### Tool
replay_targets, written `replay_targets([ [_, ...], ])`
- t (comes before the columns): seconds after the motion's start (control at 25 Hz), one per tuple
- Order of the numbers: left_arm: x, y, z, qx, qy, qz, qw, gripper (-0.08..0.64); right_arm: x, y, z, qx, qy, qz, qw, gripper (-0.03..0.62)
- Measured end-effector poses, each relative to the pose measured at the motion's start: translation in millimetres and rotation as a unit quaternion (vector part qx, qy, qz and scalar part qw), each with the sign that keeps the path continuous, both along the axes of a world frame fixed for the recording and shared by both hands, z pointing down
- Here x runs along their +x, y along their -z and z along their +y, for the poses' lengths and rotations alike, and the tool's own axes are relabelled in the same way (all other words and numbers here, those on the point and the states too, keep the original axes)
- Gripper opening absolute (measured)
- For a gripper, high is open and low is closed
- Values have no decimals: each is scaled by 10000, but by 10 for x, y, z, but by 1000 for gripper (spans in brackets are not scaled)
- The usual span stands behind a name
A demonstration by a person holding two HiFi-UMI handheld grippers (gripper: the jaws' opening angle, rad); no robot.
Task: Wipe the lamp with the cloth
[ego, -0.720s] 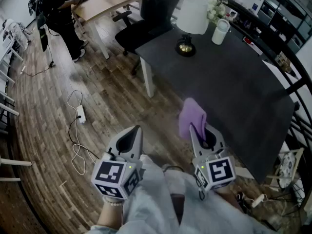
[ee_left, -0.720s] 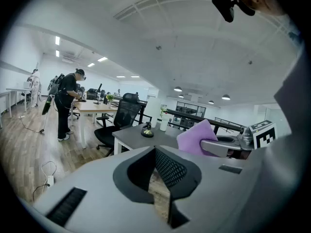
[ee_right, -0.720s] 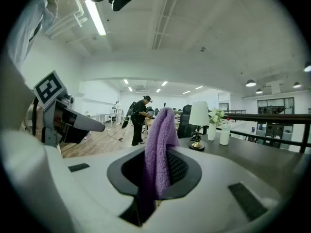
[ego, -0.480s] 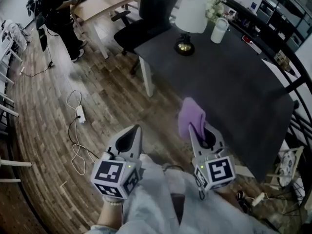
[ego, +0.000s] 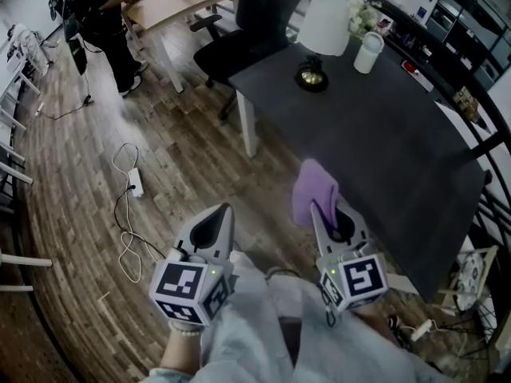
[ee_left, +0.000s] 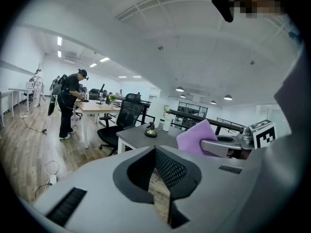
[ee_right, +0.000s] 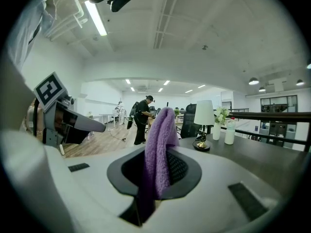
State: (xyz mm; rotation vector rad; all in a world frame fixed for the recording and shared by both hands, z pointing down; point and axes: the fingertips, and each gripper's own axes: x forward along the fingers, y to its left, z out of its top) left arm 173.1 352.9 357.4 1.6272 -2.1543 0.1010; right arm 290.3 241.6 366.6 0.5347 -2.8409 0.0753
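The lamp [ego: 323, 25], with a white shade and a dark brass base, stands at the far end of the dark grey table [ego: 383, 150]. It also shows in the right gripper view [ee_right: 204, 116]. My right gripper [ego: 323, 211] is shut on the purple cloth [ego: 314, 190], held low in front of the table's near corner and well short of the lamp. The cloth [ee_right: 158, 144] sticks up from between the jaws. My left gripper [ego: 223, 212] is shut and holds nothing, over the wooden floor; it [ee_left: 155, 150] looks toward the cloth [ee_left: 196, 138].
A white bottle [ego: 369, 52] and flowers [ego: 361, 14] stand beside the lamp. A black office chair [ego: 231, 50] sits at the table's far left corner. A person [ego: 104, 22] stands at a wooden desk. Power strip [ego: 134, 183] with cable lies on the floor. Black railing [ego: 471, 114] runs at right.
Both grippers hold the same pose. The head view has shifted a little, so the table and lamp sit slightly lower and further right in the picture.
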Motion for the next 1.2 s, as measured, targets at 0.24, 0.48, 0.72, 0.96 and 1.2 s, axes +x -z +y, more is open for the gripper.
replay_targets([
  [0.24, -289, 16, 136, -50, 194, -10, 9998, 11, -283, 5, 26, -25, 57, 21, 10000, 51],
  [0.48, -687, 9, 143, -118, 194, 16, 9997, 11, -694, 3, 16, -47, 43, 55, 10000, 51],
  [0.72, -1102, 32, 158, -107, 86, 10, 9999, 11, -1143, 19, 75, -18, 60, 89, 9999, 51],
  [0.96, -1537, 54, 207, -14, 73, -2, 10000, 11, -1566, 51, 134, 41, 33, 65, 10000, 51],
  [1.2, -1944, 18, 336, 12, 196, -16, 9998, 9, -1973, 10, 194, 66, 104, 102, 9999, 51],
])
